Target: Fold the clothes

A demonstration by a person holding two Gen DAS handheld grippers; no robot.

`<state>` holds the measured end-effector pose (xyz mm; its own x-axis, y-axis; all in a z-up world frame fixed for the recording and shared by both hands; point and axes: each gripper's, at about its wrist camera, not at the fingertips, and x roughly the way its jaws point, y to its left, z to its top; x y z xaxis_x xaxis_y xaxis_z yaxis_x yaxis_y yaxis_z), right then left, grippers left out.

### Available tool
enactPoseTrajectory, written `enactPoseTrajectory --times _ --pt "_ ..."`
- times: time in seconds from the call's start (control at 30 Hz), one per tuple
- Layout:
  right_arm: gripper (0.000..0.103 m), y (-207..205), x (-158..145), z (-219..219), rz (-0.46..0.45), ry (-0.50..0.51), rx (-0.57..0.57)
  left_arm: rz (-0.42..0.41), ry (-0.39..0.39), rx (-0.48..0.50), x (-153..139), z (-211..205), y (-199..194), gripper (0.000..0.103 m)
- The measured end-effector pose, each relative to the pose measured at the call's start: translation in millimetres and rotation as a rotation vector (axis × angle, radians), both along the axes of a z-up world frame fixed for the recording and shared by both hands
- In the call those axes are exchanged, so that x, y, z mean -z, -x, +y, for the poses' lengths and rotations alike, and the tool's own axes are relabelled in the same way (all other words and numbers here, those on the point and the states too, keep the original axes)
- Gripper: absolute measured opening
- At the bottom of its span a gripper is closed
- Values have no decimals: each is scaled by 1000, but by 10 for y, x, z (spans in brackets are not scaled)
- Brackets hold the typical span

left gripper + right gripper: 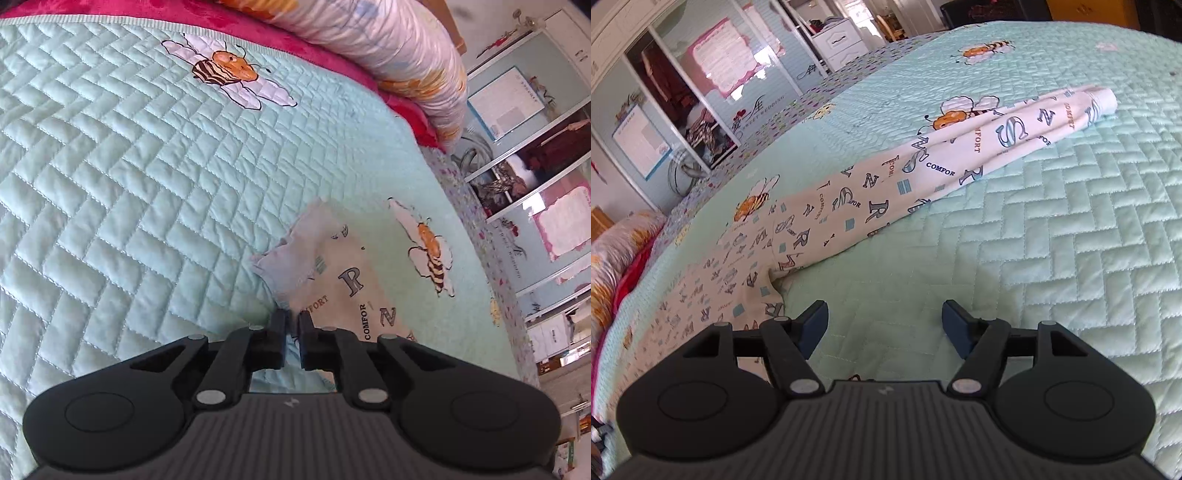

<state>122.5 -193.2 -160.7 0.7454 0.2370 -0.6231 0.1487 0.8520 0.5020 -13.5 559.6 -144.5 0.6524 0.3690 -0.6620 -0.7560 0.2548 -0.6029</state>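
Mint-green quilted bedspread (pixel 1052 236), stitched in a herringbone pattern and printed with cartoon bees (pixel 227 72), covers the bed in both views. A crimson blanket (pixel 325 55) shows along the quilt's far edge in the left wrist view, with a floral pillow (pixel 388 48) lying on it. Sliding wardrobe doors (pixel 713 74) with pink decals and a white drawer unit (pixel 838 42) stand beyond the bed.

Cream pyjama trousers (pixel 871 199), printed with grey letters and the word COMFORT, lie flat on the quilt. Seen from the right wrist, the two legs lie side by side and run toward the far right, where their ends are rolled or folded over; the wider upper part spreads toward the lower left.

The left gripper (pixel 293 325) has its fingers (pixel 277 328) drawn narrow, almost touching, at the edge of the trousers (pixel 347 280) near a grey-lined hem; a sliver of cloth appears pinched between them. The right gripper (pixel 885 325) hangs just above bare quilt beside the trousers, its blue-padded fingers (pixel 814 321) spread wide with nothing between them.
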Motion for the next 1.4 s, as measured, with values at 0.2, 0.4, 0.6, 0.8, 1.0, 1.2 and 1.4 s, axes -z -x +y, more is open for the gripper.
enactPoseTrajectory --times 0.2,0.4,0.6,0.8,1.0,1.2,1.4 --pt "69 53 -142 10 0 -53 -22 121 -218 215 -538 -775 70 52" --pt "69 150 -608 605 -65 -6 -223 249 -428 551 -808 -2184 -176 68" --pt "69 443 -737 1418 -14 64 -460 285 -444 850 -624 -3307 -273 72" --pt "69 801 -343 1622 203 275 -585 403 -389 1010 -281 -3795 -27 72" --pt "72 1332 -349 1443 141 402 -671 465 -428 1074 -98 -3979 480 77" --pt "77 1173 -714 1573 -6 341 -631 371 -533 1055 -437 -3984 331 78" --pt "80 837 -218 1917 126 477 -642 473 -450 1038 -32 -3893 274 81"
